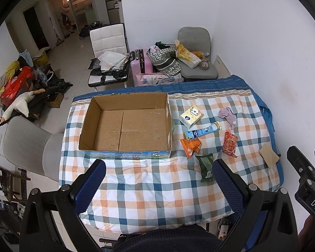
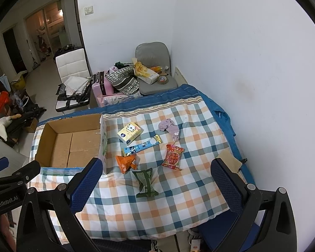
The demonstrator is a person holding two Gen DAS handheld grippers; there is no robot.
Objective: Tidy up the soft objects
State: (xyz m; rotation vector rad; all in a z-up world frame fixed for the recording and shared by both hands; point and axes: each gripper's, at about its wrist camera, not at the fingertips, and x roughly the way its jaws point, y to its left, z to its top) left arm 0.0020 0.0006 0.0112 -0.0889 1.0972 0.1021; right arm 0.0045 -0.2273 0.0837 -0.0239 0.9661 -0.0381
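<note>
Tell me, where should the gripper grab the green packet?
Probably across the middle of the green packet, coming straight down from above with the right gripper, which is open and nearest. The packet lies flat on the checked quilt, long and narrow, with crimped ends that flare wider. The fingers would close on its two long sides. Nothing touches it; the orange packet lies just beyond.

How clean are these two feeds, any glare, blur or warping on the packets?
Left wrist view: even indoor light, no glare, green packet sharp, strong fisheye bending at the cardboard box edges and black corners. Right wrist view: same soft light, red packet crisp, faint stain on the wall.
</note>
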